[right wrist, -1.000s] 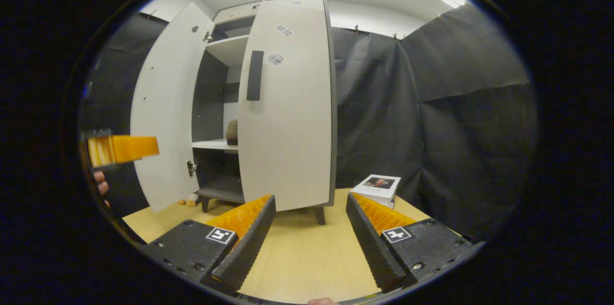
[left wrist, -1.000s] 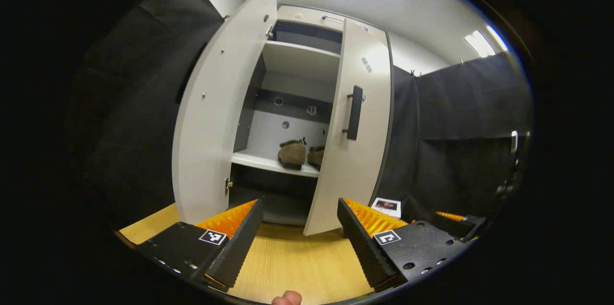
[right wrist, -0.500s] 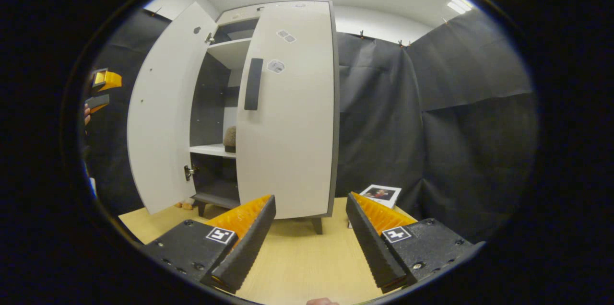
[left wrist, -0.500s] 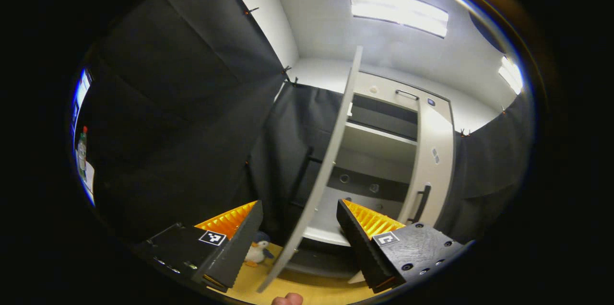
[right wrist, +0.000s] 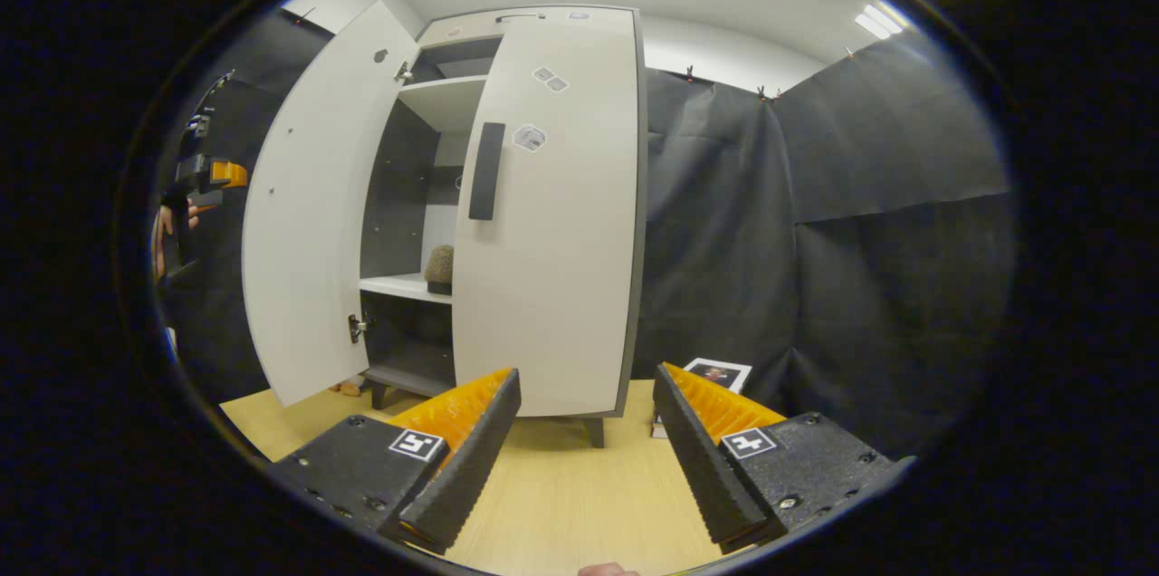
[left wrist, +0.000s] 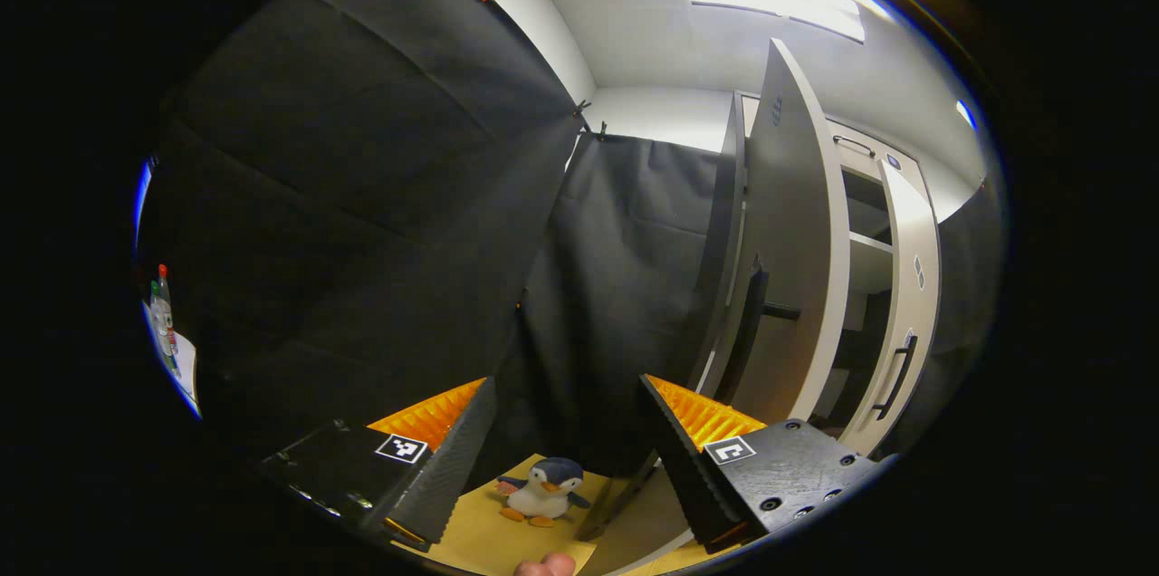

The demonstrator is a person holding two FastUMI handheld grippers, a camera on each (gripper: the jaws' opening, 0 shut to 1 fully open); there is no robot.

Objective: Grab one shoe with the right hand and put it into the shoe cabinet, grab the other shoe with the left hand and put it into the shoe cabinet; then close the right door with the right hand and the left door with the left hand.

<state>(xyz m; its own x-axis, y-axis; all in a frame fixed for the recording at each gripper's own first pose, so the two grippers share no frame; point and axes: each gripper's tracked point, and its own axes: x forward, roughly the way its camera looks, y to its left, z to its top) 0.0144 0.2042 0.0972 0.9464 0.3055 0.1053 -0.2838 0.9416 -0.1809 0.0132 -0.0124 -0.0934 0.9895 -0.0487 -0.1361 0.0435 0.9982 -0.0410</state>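
Observation:
The white shoe cabinet (right wrist: 543, 24) stands ahead in the right gripper view. Its left door (right wrist: 308, 223) hangs wide open, and the right door (right wrist: 552, 223) with a dark handle (right wrist: 486, 170) is nearly closed. One brown shoe (right wrist: 440, 266) shows on the middle shelf (right wrist: 403, 286) through the gap. My right gripper (right wrist: 584, 458) is open and empty, low over the floor in front of the right door. My left gripper (left wrist: 566, 449) is open and empty beside the outer face of the left door (left wrist: 792, 268); it also shows as the left gripper (right wrist: 215, 182) at the far left, behind that door, held by a hand (right wrist: 167, 232).
A stuffed penguin (left wrist: 543, 490) sits on the wooden floor (right wrist: 561, 494) by the left door's lower edge. A book (right wrist: 715, 372) lies on the floor right of the cabinet. Black cloth walls close in on both sides.
My left gripper has swung left around the open left door, from facing the shelf with the shoes to the door's outer side. The right gripper has barely shifted.

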